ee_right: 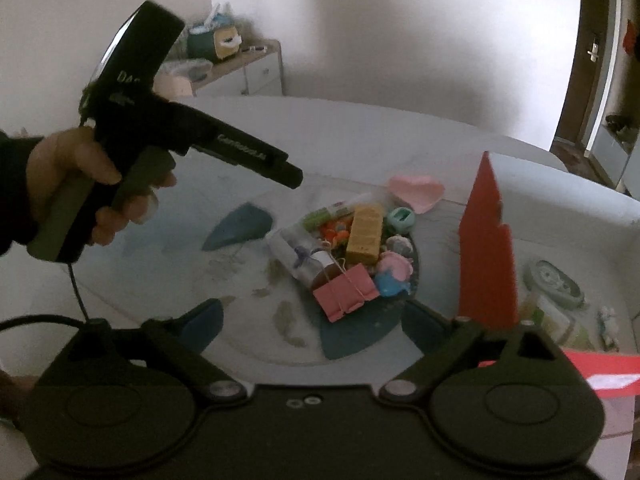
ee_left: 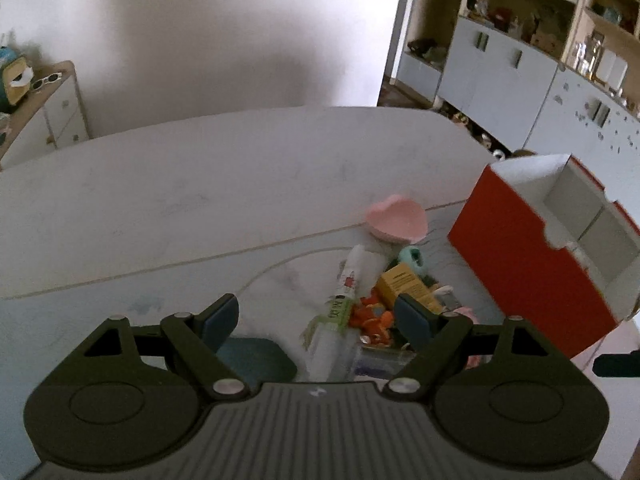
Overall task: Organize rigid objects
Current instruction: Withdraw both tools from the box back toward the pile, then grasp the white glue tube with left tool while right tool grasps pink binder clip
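A plain white wall (ee_left: pixel 200 32) closes the far side of the room behind a pale, rounded white table (ee_left: pixel 200 184), with soft shadow falling across the wall's middle. At far left stands a low white drawer cabinet with a light wooden top (ee_left: pixel 56 100), while far right a tall pale grey-blue and light wood shelving unit (ee_left: pixel 520 48) holds blurred small items above closed cupboard doors. In the right wrist view, a dark brown door with a metal handle (ee_right: pixel 588 56) stands at far right; light is dim and even.
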### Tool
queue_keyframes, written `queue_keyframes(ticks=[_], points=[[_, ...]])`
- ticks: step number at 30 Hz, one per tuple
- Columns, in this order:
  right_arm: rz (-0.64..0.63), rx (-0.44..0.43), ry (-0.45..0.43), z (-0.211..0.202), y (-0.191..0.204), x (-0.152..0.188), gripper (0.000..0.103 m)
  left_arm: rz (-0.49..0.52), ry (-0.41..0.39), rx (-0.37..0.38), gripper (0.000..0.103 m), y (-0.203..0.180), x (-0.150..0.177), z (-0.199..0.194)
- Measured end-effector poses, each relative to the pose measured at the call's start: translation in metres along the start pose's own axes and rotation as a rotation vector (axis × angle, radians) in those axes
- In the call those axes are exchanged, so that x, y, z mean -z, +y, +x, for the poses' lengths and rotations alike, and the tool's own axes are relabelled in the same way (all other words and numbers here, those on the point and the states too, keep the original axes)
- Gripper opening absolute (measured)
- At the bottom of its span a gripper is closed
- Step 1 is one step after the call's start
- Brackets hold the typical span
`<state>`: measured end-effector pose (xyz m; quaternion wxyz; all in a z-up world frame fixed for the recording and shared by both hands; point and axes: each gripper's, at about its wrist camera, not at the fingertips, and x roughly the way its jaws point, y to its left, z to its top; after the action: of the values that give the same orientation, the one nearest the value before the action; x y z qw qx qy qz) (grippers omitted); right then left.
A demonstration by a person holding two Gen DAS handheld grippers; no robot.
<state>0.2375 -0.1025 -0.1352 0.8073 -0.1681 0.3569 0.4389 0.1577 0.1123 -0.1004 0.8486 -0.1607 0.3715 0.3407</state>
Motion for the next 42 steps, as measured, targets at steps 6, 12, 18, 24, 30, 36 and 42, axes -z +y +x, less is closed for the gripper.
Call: queue_keyframes(ticks=[6, 12, 18, 24, 30, 36, 42], points=[[-0.042, 0.044, 0.024, 0.028, -0.002, -0.003, 0.086, 0.022, 0.035, 0.010, 0.085, 0.009, -0.003, 0.030], [-0.097, 0.060, 0.060, 0.053, 0.000, -0.004, 0.076, 0.089, 0.062, 0.027, 0.085, 0.004, -0.003, 0.053], [-0.151, 0.069, 0.069, 0.067, 0.002, -0.006, 0.071, 0.125, 0.081, 0.038, 0.085, 0.001, 0.000, 0.070], [-0.214, 0.064, 0.084, 0.077, 0.009, -0.004, 0.066, 0.141, 0.093, 0.052, 0.074, 0.001, 0.001, 0.077], [-0.235, 0.060, 0.086, 0.083, 0.009, -0.006, 0.060, 0.142, 0.091, 0.061, 0.061, 0.001, 0.001, 0.082], [-0.256, 0.055, 0.098, 0.090, 0.011, -0.006, 0.057, 0.143, 0.084, 0.071, 0.059, 0.001, -0.001, 0.087], [-0.248, 0.055, 0.114, 0.096, 0.009, -0.005, 0.045, 0.154, 0.076, 0.081, 0.053, -0.001, 0.000, 0.092]])
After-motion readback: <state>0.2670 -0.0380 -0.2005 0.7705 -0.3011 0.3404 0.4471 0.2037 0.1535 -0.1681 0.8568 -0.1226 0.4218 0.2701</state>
